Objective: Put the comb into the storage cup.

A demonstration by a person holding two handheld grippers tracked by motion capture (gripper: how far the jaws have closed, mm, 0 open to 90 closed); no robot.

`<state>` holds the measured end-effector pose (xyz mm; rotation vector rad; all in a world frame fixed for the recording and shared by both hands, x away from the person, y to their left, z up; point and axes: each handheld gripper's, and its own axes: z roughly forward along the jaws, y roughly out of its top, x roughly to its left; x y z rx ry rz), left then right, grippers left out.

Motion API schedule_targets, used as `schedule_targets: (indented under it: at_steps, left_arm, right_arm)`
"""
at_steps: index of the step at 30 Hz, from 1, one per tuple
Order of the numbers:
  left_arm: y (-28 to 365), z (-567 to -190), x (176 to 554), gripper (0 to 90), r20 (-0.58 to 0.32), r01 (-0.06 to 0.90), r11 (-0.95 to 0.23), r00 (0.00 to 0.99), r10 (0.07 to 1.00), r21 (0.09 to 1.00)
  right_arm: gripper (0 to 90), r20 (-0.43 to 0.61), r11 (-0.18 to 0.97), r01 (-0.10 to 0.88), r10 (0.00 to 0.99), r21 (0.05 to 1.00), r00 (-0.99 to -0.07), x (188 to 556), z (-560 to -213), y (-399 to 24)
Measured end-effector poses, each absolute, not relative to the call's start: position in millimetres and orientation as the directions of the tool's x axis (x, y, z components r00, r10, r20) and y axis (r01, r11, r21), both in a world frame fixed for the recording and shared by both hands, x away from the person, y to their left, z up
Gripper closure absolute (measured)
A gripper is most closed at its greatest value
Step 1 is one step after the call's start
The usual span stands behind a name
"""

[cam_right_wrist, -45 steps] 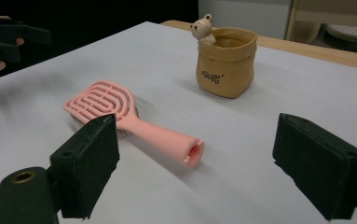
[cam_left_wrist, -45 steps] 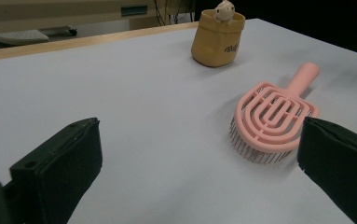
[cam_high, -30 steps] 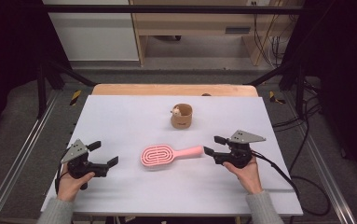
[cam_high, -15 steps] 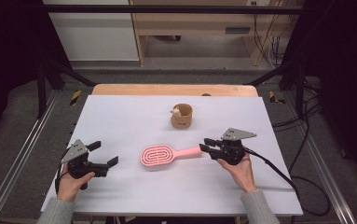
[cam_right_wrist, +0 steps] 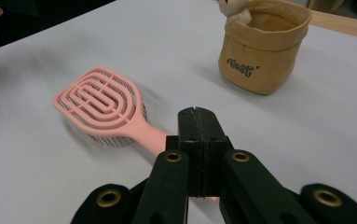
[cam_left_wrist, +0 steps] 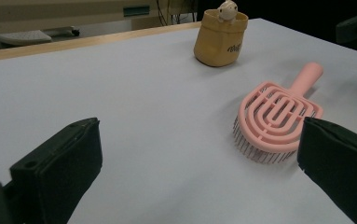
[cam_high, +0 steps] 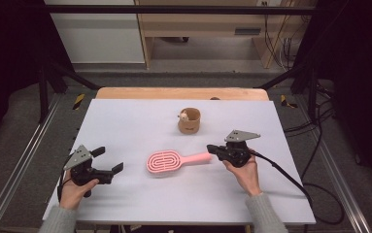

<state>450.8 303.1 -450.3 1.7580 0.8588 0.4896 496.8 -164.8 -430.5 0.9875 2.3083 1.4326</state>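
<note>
We catch the right gripper [cam_high: 211,150] at the end of a short slide in from 3 o'clock. A second ago it stood clear of the pink hairbrush [cam_high: 166,161] with its jaws apart. Now the jaws have just been closing and meet over the tip of the handle. In the right gripper view the black pads sit face to face with the pink handle running in beneath them, so we judge the brush pinched and ready to lift.

The brush itself has not shifted. It lies bristles-down near the middle of the white table [cam_high: 125,121], handle toward 3 o'clock.

The left gripper [cam_high: 108,159] rests at the brush's 8 o'clock, jaws wide apart and holding nothing.

We count one hairbrush, one tan pouch [cam_high: 189,121] at the brush's 1 o'clock, one small toy figure [cam_high: 184,116] peeking from its rim, and two grippers.
</note>
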Motion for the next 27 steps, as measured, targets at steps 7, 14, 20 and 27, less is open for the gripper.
schedule_targets:
  at_steps: [7, 14, 20, 27]
  left_arm:
    - [303.1, -450.4, 450.8, 0.0, -0.08, 0.312, -0.173, 0.656, 0.751, 0.934]
    - [302.9, -450.8, 451.1, 0.0, -0.078, 0.312, -0.175, 0.655, 0.752, 0.934]
    - [302.4, -451.2, 451.3, 0.0, -0.078, 0.314, -0.177, 0.655, 0.751, 0.933]
    - [302.4, -451.7, 451.5, 0.0, -0.078, 0.315, -0.178, 0.655, 0.752, 0.932]
  right_arm:
    - [90.0, 0.123, 0.313, 0.426, 0.667, 0.849, -0.735, 504.2, -433.4, -154.8]
    - [90.0, 0.123, 0.326, 0.45, 0.682, 0.831, -0.721, 514.1, -439.0, -150.2]
    - [90.0, 0.119, 0.339, 0.462, 0.688, 0.819, -0.716, 520.2, -443.3, -149.3]
    - [90.0, 0.109, 0.371, 0.471, 0.683, 0.8, -0.722, 526.3, -449.0, -140.8]
